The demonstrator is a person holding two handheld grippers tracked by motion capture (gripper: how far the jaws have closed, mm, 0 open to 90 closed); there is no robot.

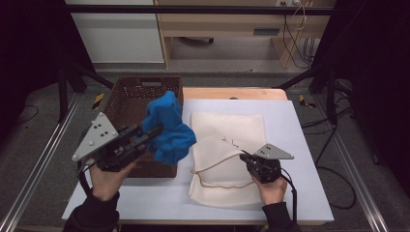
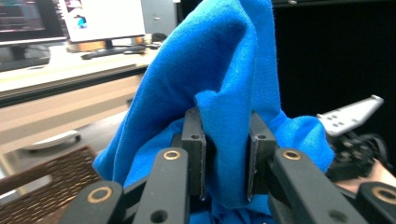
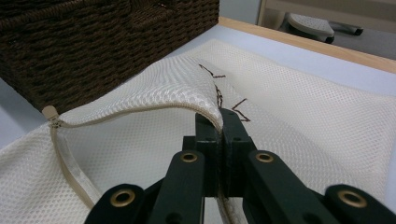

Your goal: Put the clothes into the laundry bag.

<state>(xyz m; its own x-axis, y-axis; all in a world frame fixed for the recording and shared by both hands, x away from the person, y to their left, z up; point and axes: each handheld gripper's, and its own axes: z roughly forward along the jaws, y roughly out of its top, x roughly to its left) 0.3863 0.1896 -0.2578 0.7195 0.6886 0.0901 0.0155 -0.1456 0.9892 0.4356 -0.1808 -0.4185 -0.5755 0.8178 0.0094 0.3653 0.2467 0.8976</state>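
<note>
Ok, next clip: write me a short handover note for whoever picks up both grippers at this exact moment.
Left gripper: shut on the blue cloth, held up in the air over the wicker basket.
Right gripper: shut on the upper edge of the cream mesh bag, lifting it so the mouth gapes; the bag lies on the table.
Done: cloth picked up, bag opened.
Left: probably carry the cloth into the bag's mouth, release, then close the bag.
</note>
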